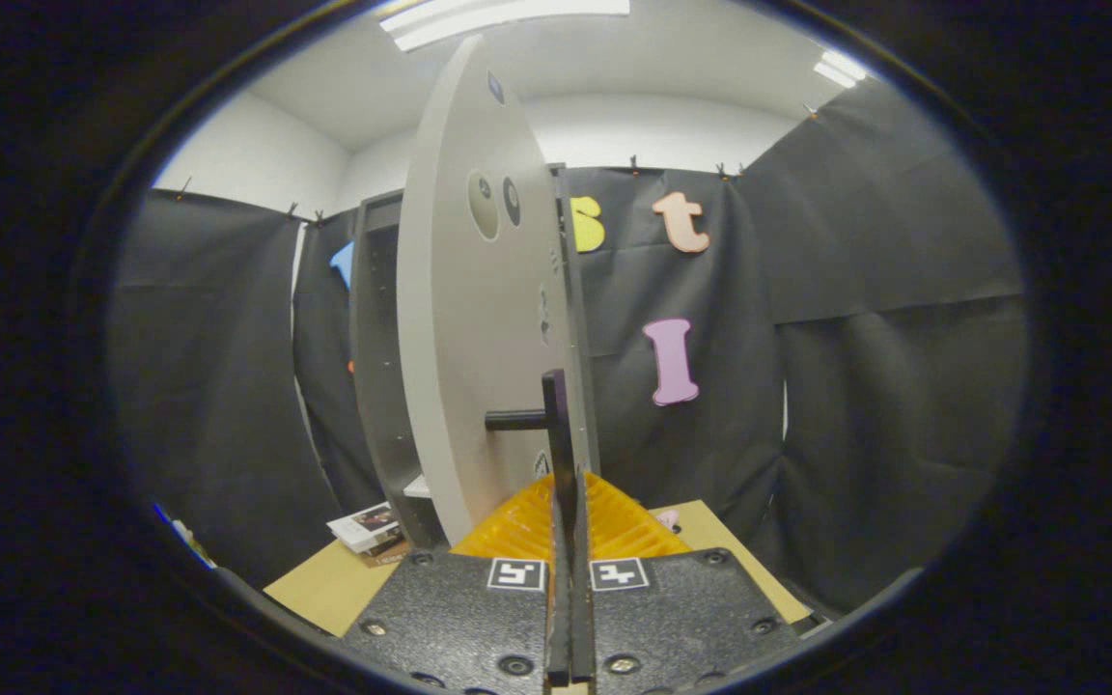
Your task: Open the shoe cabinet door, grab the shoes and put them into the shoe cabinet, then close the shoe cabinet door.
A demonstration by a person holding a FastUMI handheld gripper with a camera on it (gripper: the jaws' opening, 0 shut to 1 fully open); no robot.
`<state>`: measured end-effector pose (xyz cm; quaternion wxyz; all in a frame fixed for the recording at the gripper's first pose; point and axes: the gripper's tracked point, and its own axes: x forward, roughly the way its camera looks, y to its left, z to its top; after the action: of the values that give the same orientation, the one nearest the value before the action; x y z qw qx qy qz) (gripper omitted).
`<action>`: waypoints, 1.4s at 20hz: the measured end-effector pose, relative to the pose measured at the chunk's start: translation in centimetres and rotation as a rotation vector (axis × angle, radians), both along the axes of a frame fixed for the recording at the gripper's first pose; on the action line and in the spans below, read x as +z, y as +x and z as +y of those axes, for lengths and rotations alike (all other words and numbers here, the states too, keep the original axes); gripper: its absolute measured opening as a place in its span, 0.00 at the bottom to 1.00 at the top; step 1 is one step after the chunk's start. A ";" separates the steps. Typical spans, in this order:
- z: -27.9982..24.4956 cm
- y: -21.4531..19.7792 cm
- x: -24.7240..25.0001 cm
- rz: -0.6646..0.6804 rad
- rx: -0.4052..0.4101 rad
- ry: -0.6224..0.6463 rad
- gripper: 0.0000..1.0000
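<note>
Shoe cabinet (377, 386): grey, tall, standing on the desk (329, 584) just ahead of the tool and slightly to its left. Interior partly visible past the door; side wall with rows of small holes, a pale shelf edge low down.

Shoe cabinet door (474, 319): pale grey panel, swung open and seen nearly edge-on, so that its inner face with round hinge recesses near the top faces the camera. It stands between the cabinet opening and the booth wall.

Door handle (554, 425): dark bar handle with a short stem running to the door, sitting directly above the fingers.

Tool (570, 541): fingers pressed together with the dark handle bar pinched between them; the bar runs down into the narrow seam between both fingers. Two square markers sit on the tool body either side of the seam.

Stack of booklets (370, 529): lying flat on the desk at the cabinet's foot, left of the tool.

Desk: tan top, visible on both sides of the tool.

Shoes: cannot be made out.
</note>
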<state>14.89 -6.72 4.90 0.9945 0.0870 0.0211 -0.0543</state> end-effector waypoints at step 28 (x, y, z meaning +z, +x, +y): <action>2.2 -7.5 -1.1 -0.150 -0.060 -0.060 0.98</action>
<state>7.36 -4.48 3.82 0.9934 0.0615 -0.0575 -0.0781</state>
